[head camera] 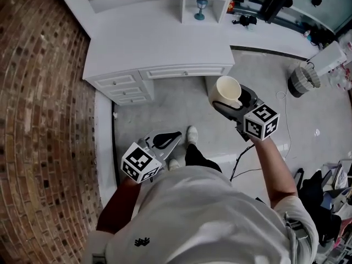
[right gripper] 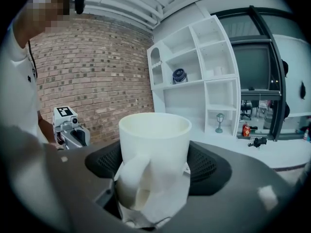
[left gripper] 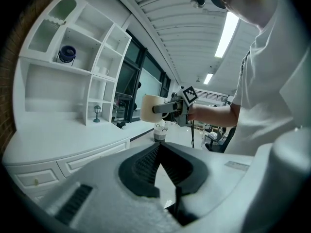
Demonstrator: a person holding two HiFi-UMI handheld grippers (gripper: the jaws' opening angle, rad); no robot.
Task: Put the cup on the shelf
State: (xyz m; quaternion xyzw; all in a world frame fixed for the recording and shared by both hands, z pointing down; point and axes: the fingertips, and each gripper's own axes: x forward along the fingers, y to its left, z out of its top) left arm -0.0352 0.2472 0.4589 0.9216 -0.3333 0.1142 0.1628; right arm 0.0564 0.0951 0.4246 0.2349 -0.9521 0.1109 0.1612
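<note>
R gripper [head camera: 230,101] was clamped tight on the cup [right gripper: 154,154]: jaws on either side of the body, handle turned back toward the gripper's camera, mouth up. The cup was in the air out front of the desk [head camera: 159,43], just off its front right corner and not touching it, w/ the person's arm stretched out behind.

L gripper [head camera: 165,139] hung lower, also in front of the desk, closer to the drawers side. Its jaws met at the tips and it was empty.

The shelf unit [right gripper: 194,76] stood on the back of the desk, all white, open cubbies. A small blue lantern [head camera: 201,9] sat in a narrow cubby at desk-top level. A dark blue round item [right gripper: 179,75] sat in a cubby higher above the desk; couldn't tell what it was. Brick wall [head camera: 38,120] ran along the desk's left. A striped basket [head camera: 304,78] stood on the floor well to the desk's right.
</note>
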